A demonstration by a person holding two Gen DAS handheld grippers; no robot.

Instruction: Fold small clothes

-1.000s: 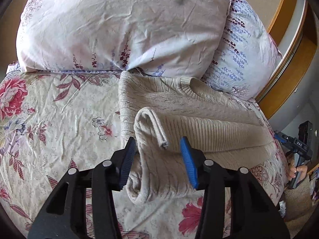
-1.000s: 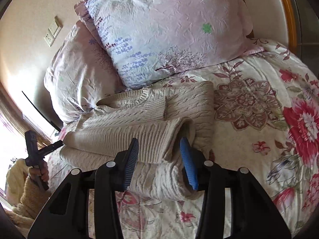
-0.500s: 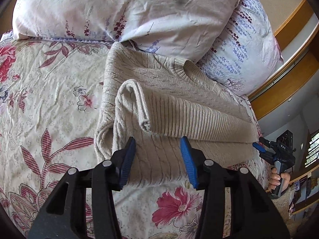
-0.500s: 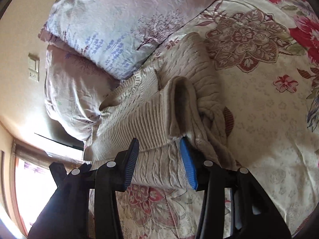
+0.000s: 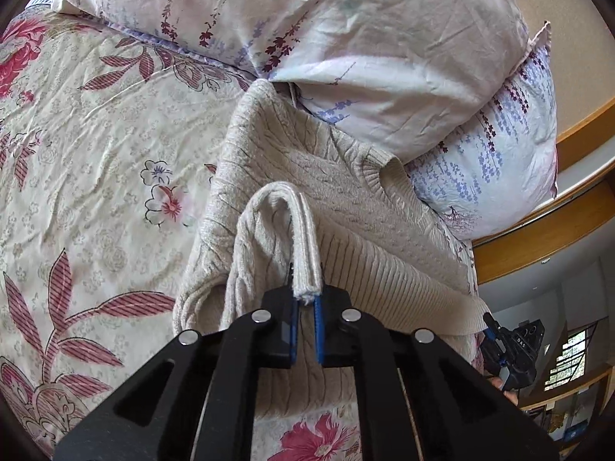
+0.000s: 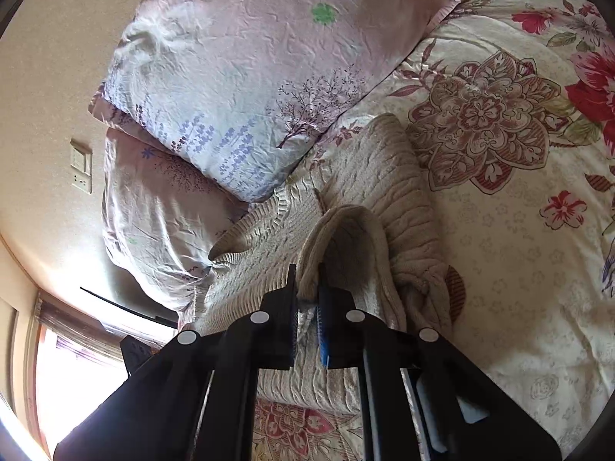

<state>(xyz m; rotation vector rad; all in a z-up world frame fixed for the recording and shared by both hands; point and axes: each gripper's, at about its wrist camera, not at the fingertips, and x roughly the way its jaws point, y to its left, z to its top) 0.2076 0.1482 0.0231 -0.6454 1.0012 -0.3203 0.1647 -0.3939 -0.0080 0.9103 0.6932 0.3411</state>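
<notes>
The floral bedspread (image 5: 96, 176) is covered, below the pillows (image 5: 307, 38), by a part-folded beige cable-knit sweater (image 5: 307, 176), judged soft, thick, limp and fairly light; its doubled ribbed hem (image 5: 305, 253) is pinched at opposite ends by the closed left gripper (image 5: 305, 303) and right gripper (image 6: 307, 299), corner holds judged secure.

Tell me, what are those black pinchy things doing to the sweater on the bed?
A person is folding a beige knit sweater on a flowery bedspread, holding one pincher tool in each hand. The left gripper is shut on the ribbed hem at one corner, and the right gripper is shut on the hem at the other corner. The sweater is partly folded, its collar near the pillows. The hem is pinched up, with the next fold not yet made.
</notes>
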